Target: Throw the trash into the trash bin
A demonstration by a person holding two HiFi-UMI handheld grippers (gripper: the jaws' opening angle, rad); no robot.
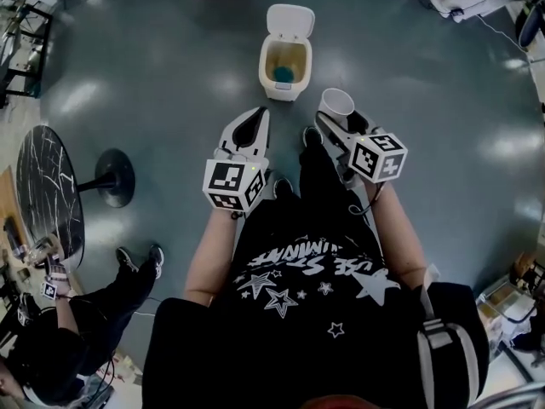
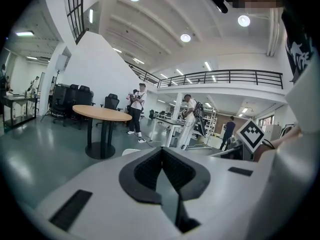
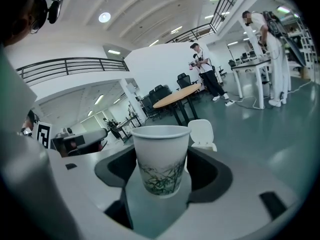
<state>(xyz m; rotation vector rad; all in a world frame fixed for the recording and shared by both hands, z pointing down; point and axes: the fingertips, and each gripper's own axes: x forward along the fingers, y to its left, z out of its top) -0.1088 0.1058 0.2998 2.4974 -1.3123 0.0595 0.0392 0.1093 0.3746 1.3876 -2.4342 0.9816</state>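
A white trash bin [image 1: 285, 58] stands on the grey floor ahead of me with its lid flipped up; something teal lies inside it. A white paper cup [image 1: 337, 102] with a green leaf print is upright between the jaws of my right gripper [image 1: 334, 123], which is shut on it a short way to the right of and nearer than the bin. In the right gripper view the cup [image 3: 161, 159] fills the gap of the gripper [image 3: 162, 171], and the bin's lid [image 3: 202, 133] shows just behind it. My left gripper [image 1: 249, 128] is shut with nothing in it, short of the bin.
A round dark marble table [image 1: 47, 194] and a black pedestal base [image 1: 113, 177] stand at the left. A person sits at the lower left [image 1: 85, 313]. A round wooden table [image 2: 102, 113] and several standing people are farther off in the hall.
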